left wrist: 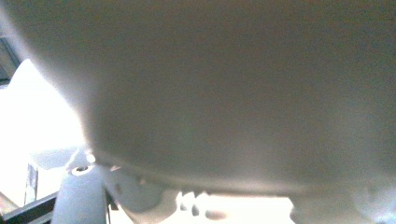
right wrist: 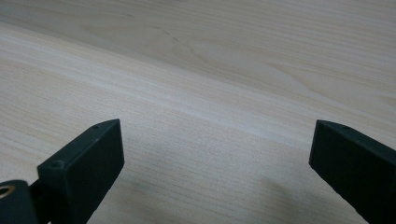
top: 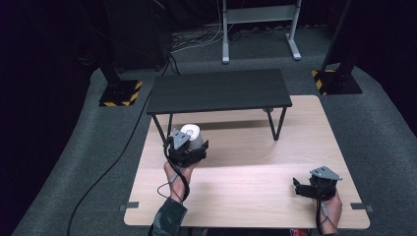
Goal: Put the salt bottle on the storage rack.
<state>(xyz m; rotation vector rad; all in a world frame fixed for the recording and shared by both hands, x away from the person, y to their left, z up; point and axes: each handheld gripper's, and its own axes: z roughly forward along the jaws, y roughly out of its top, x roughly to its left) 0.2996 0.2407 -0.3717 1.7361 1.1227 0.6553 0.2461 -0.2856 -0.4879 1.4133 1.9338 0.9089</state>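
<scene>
The left gripper (top: 189, 147) held a white cup (top: 193, 133) near the desk's (top: 246, 187) back left, just before the dark shelf (top: 219, 91) (its grip looked firm, though hidden). A weak pinch could drop it. The right gripper (top: 307, 187) rested wide open, empty.

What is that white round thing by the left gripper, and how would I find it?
Start at the light wooden table, then find the small black shelf standing on its far half. Just in front of the shelf's left legs, at the left gripper, is a white cylinder-shaped object. It is the one pale, round thing there.
</scene>
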